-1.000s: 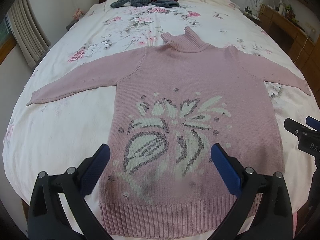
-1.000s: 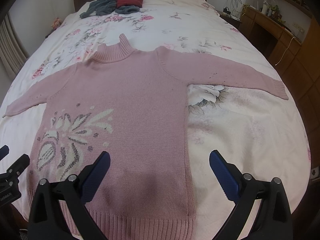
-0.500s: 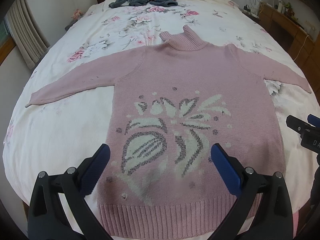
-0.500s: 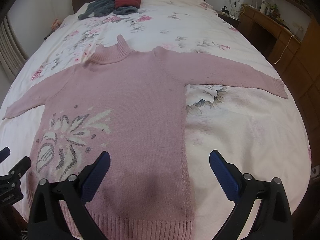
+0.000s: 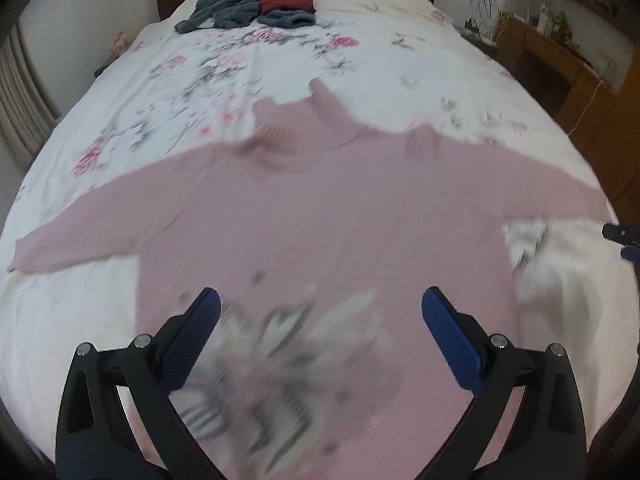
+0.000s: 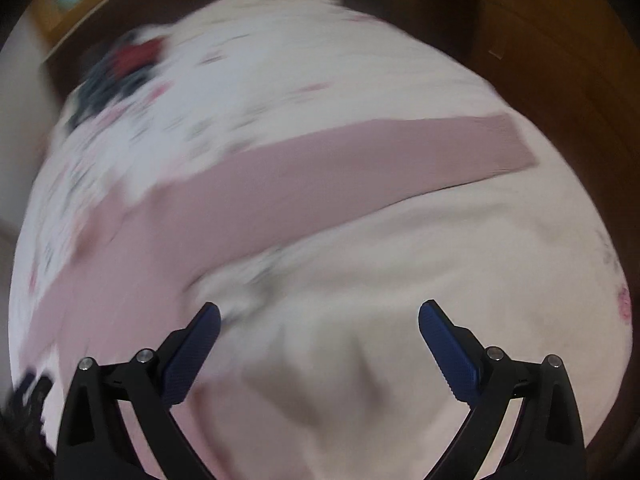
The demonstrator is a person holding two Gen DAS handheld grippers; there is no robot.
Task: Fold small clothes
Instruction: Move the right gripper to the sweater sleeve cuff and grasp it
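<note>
Pink sweater [image 5: 320, 216] spread flat on bed [image 5: 380, 40], centre of frame; left hand-held gripper [image 5: 320, 322] released, above chest pattern; right hand-held gripper [image 6: 319, 334] released, above bare sheet, sleeve [image 6: 360, 160] across mid-frame; best: pinch cuff edge squarely, fold sleeve across body, avoid dragging sheet.

Matt pink knit sweater [image 5: 320, 216]; floral cloth bedsheet [image 5: 360, 64].
</note>
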